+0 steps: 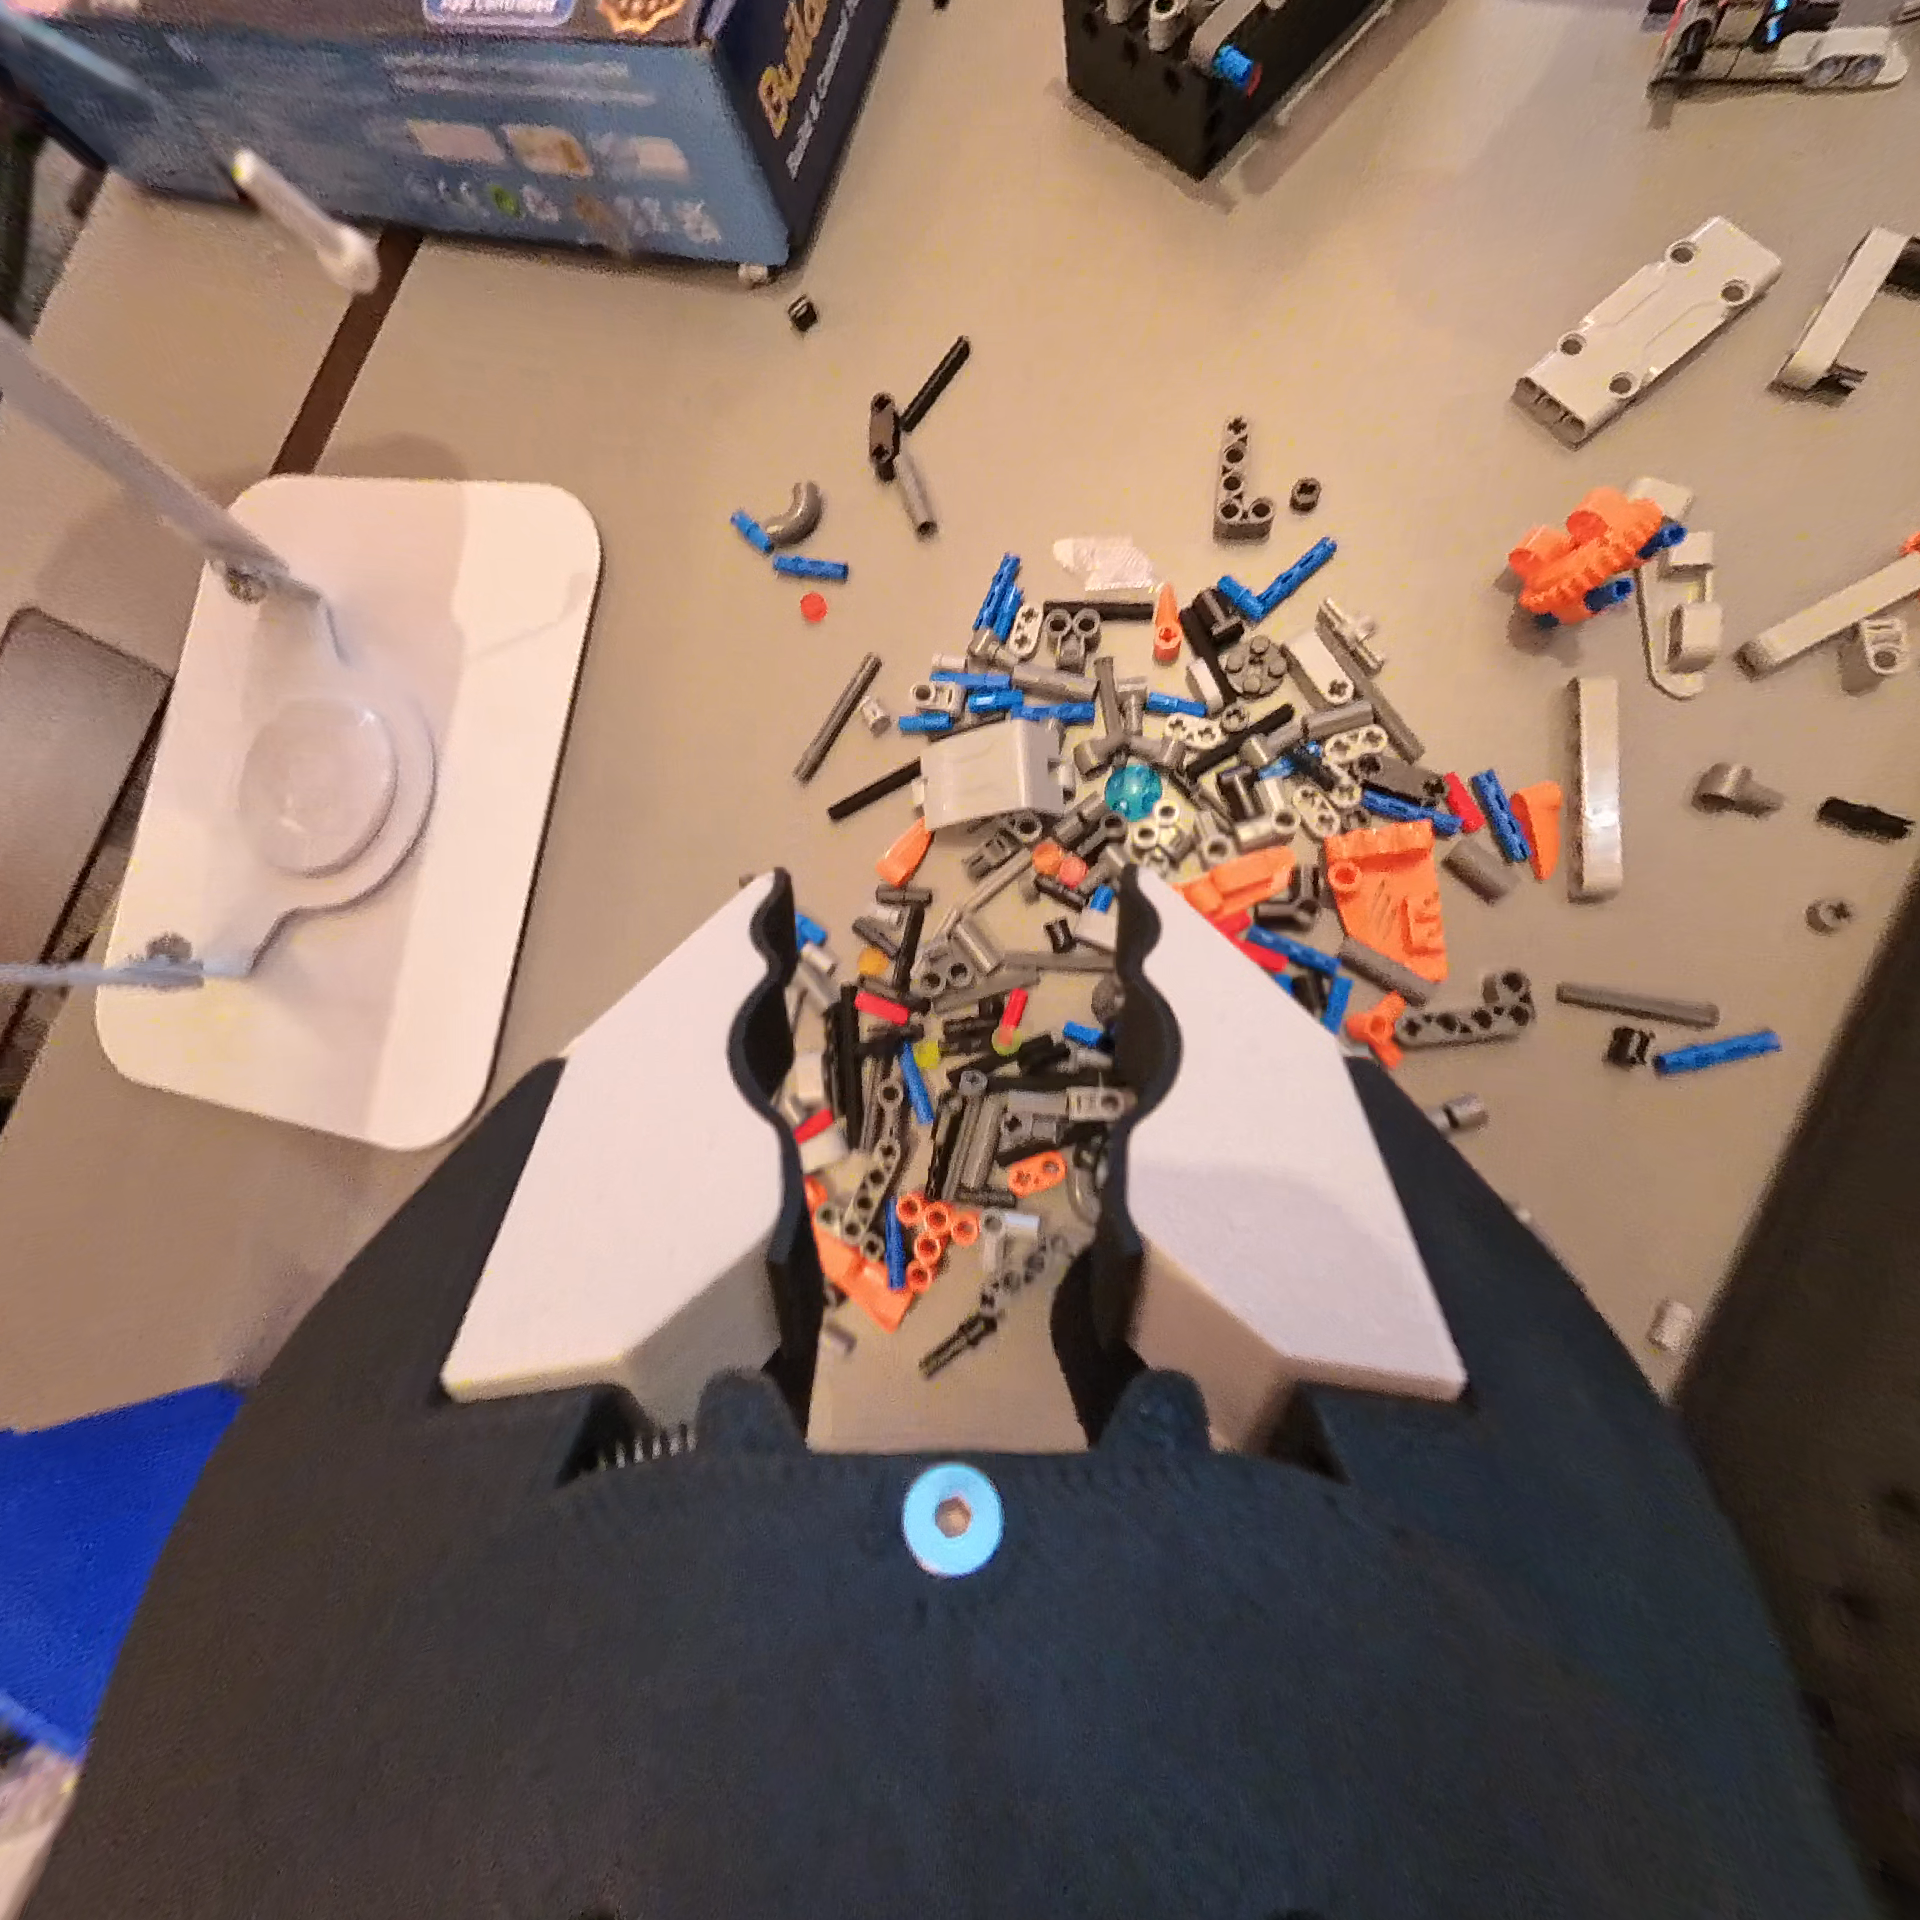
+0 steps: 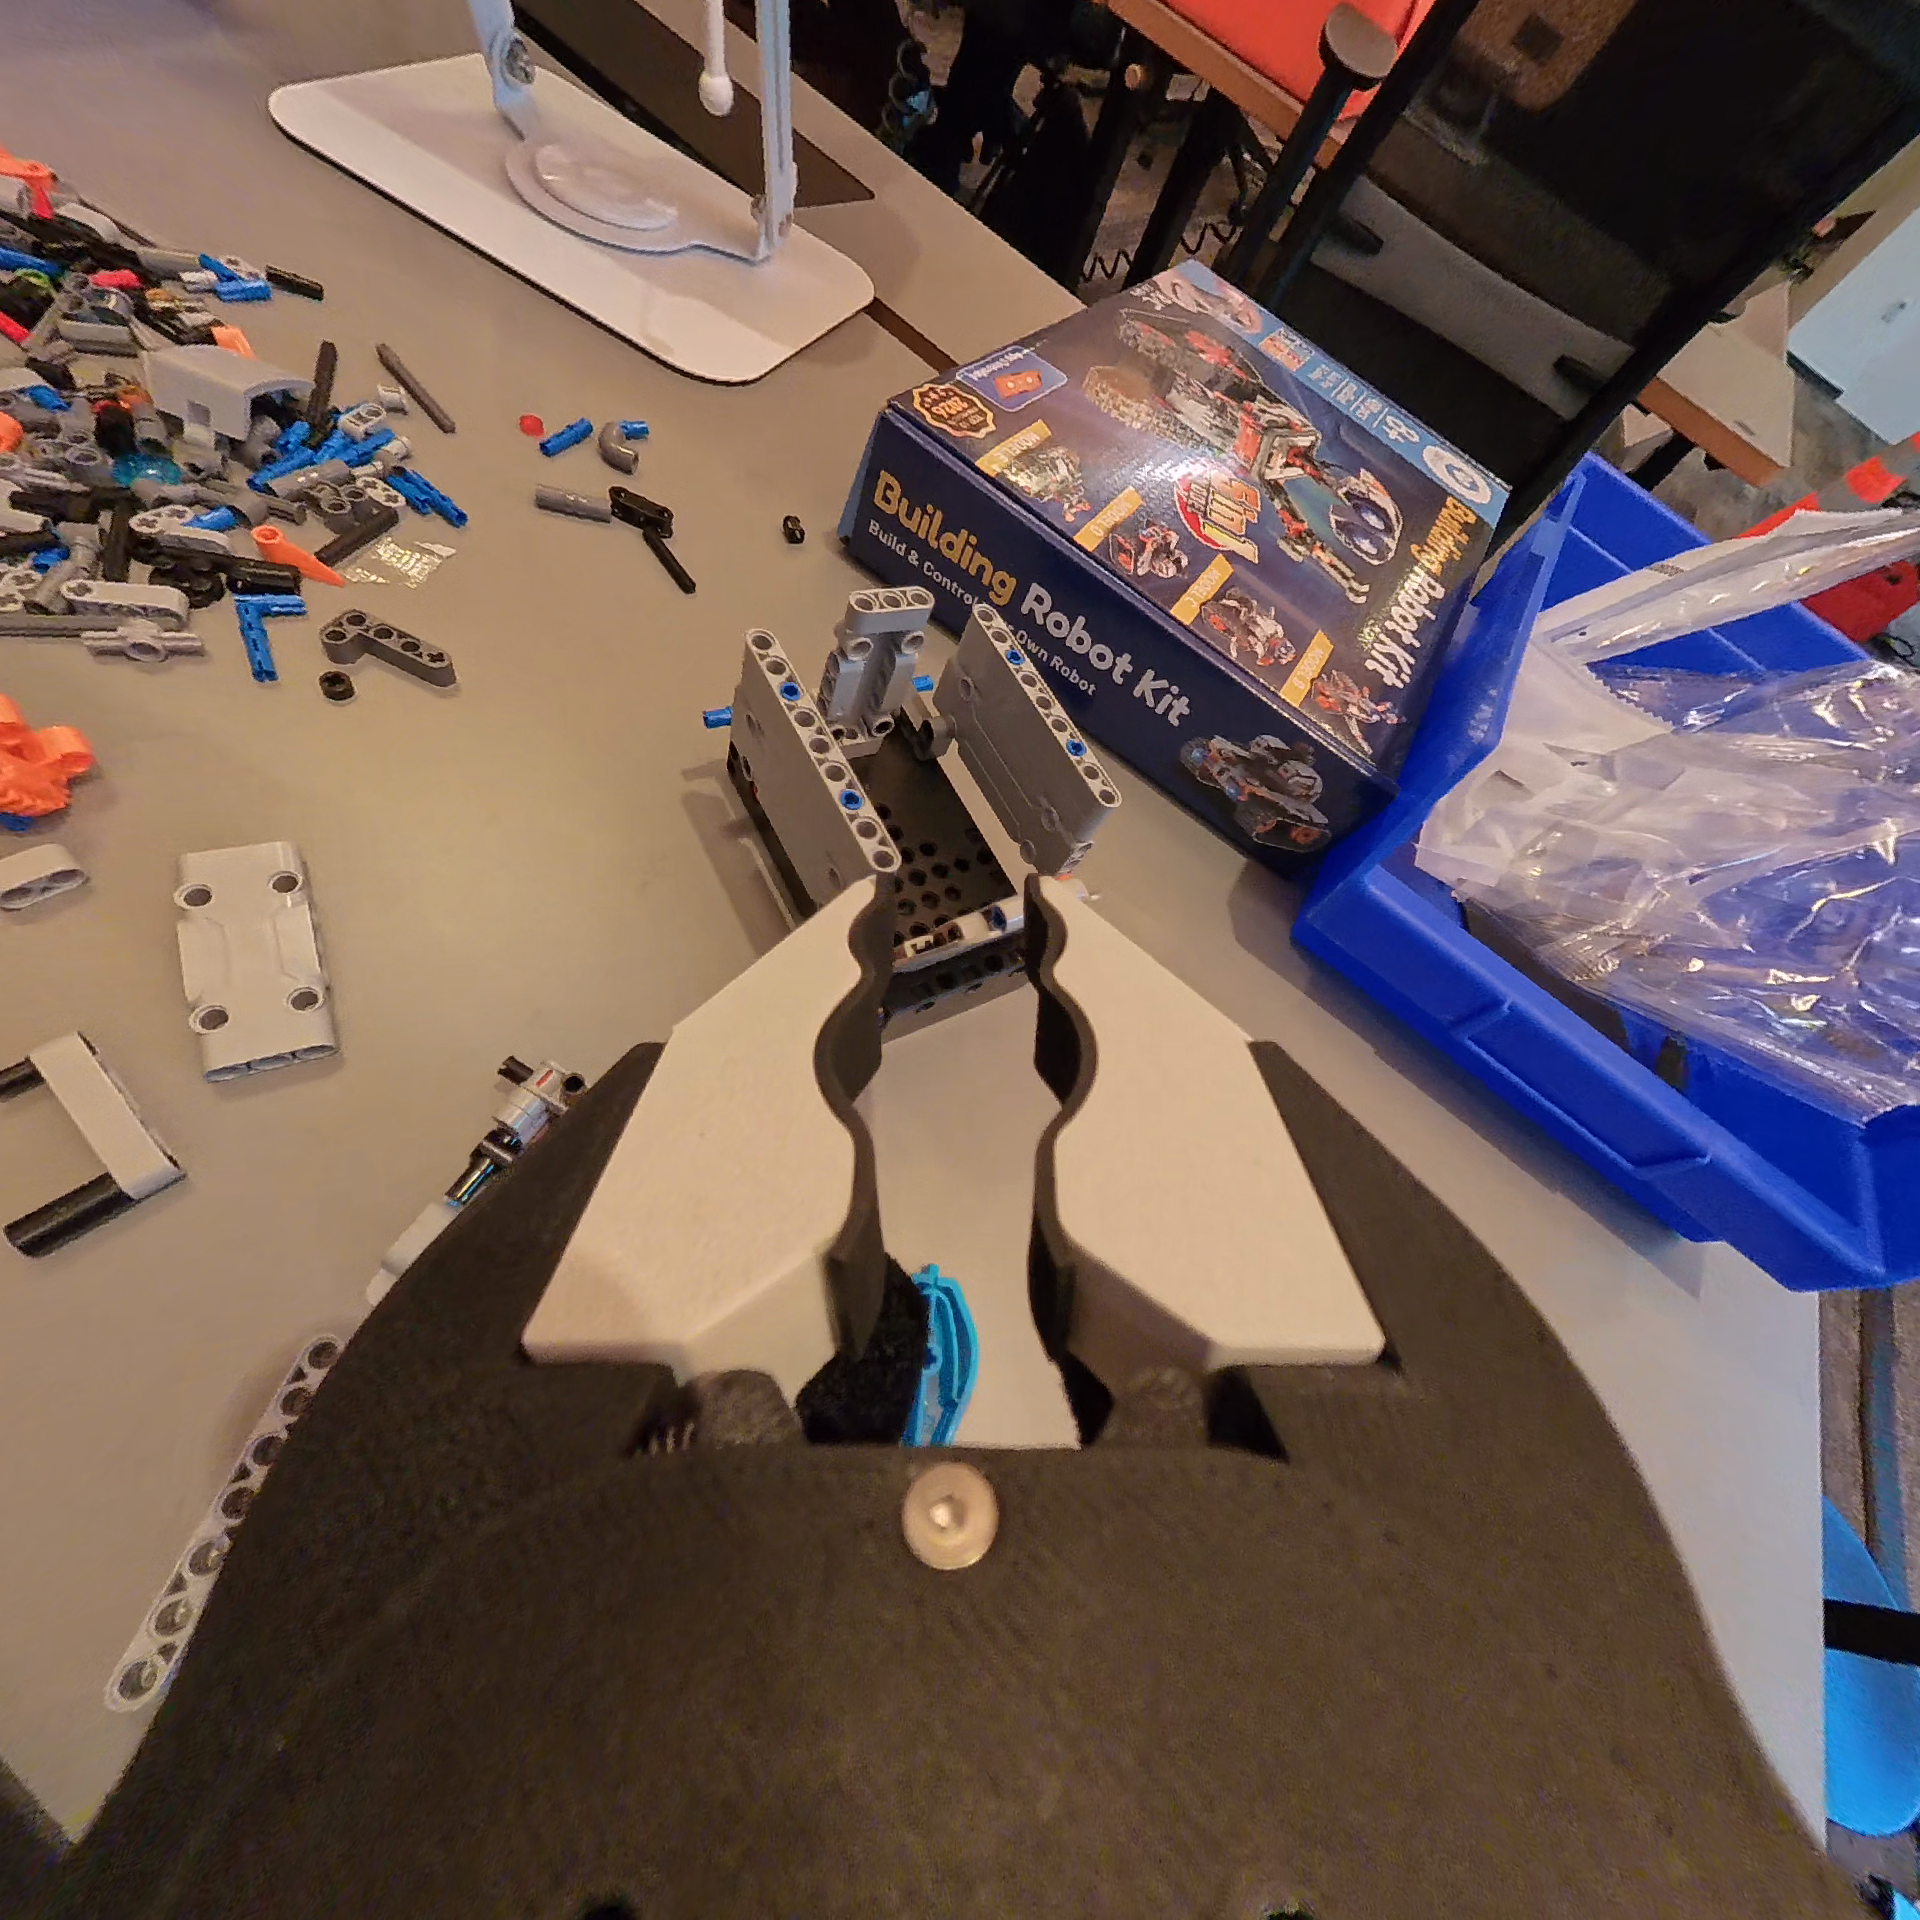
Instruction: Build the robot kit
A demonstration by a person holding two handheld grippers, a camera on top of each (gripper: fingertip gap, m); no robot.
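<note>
the left gripper (image 1: 956,904) is hovering released over a heap of small plastic building pieces (image 1: 1122,831), its two grey fingers with wavy black pads spread wide, grasping nothing. the heap is lying on a grey table (image 1: 582,343) and is too dense to count: grey and black beams, blue pins, orange panels, one translucent teal ball (image 1: 1130,792). one flat grey panel with four holes (image 1: 1642,327) is lying well apart at the upper right, its long axis running diagonally. one white rounded stand base (image 1: 416,810) is sitting to the left of the heap, and one dark blue cardboard kit box (image 1: 540,135) is sitting beyond it.

the right gripper (image 2: 956,899) is also standing released, with a narrower gap, and nothing is sitting between its tips. its tips are pointing at one partly built model (image 2: 914,790): a black perforated base with two grey holed plates standing upright on either side, long axis running away from the camera. just beside the model the kit box (image 2: 1174,540) is lying flat. one blue plastic bin (image 2: 1558,1091) at the right is holding crinkled clear bags (image 2: 1704,831). a small blue and black piece (image 2: 914,1361) is showing deep between the fingers' roots; i cannot tell what it is.
</note>
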